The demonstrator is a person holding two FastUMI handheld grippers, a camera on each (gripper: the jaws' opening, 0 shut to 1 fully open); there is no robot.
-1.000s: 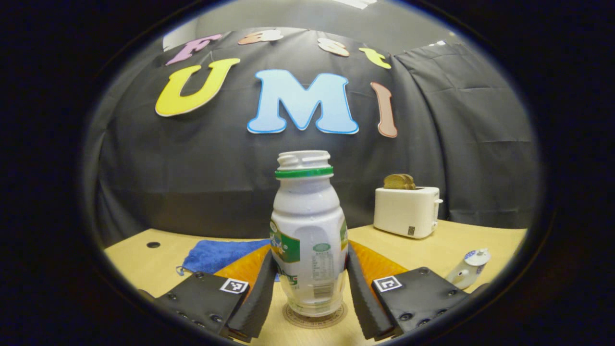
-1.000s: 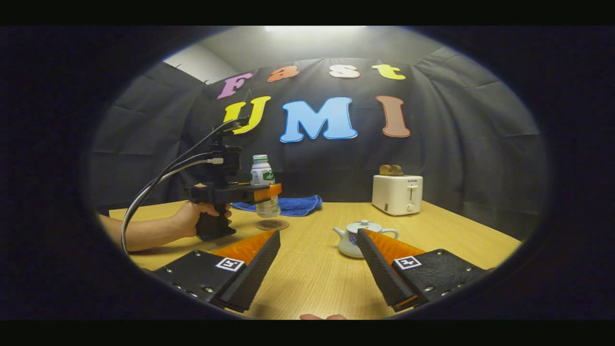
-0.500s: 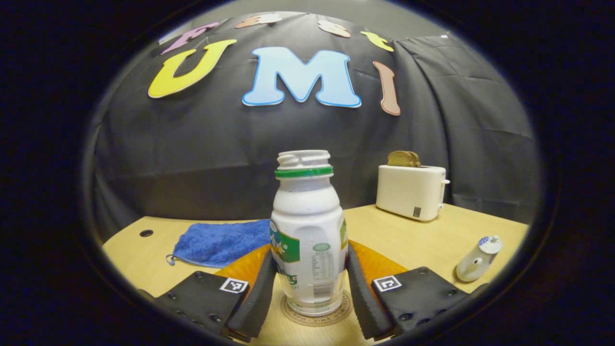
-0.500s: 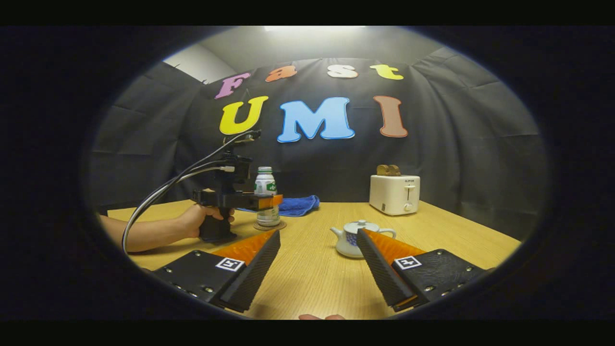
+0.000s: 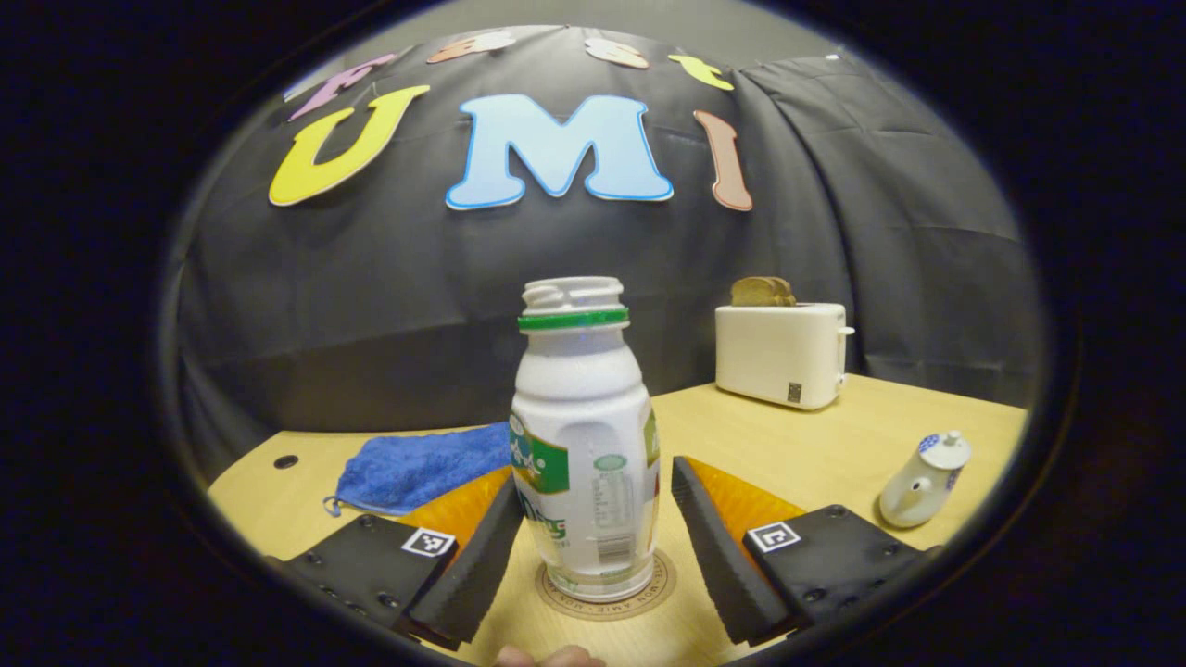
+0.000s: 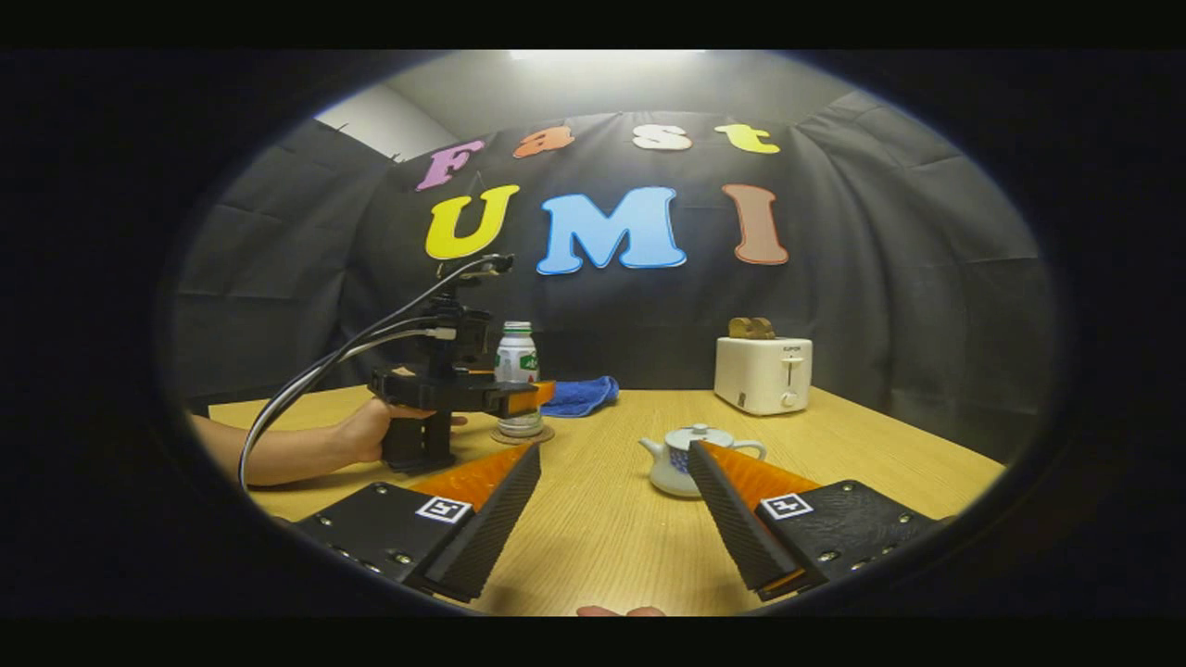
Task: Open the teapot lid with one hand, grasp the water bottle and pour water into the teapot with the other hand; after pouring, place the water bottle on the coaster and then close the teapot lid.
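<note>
The bottle point(image 5: 584, 445) is standing on the coaster point(image 5: 607, 588), so the left gripper point(image 5: 593, 547) is spreading open around it. The right gripper point(image 6: 611, 519) is hovering open just before the teapot point(image 6: 684, 459), whose lid is sitting in place.

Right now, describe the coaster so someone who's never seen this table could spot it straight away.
Start at the white toaster at the back of the wooden table, then come forward past the blue cloth. The coaster is the thin round brown disc under the uncapped water bottle, the one flat item here with lettering round its rim.
</note>
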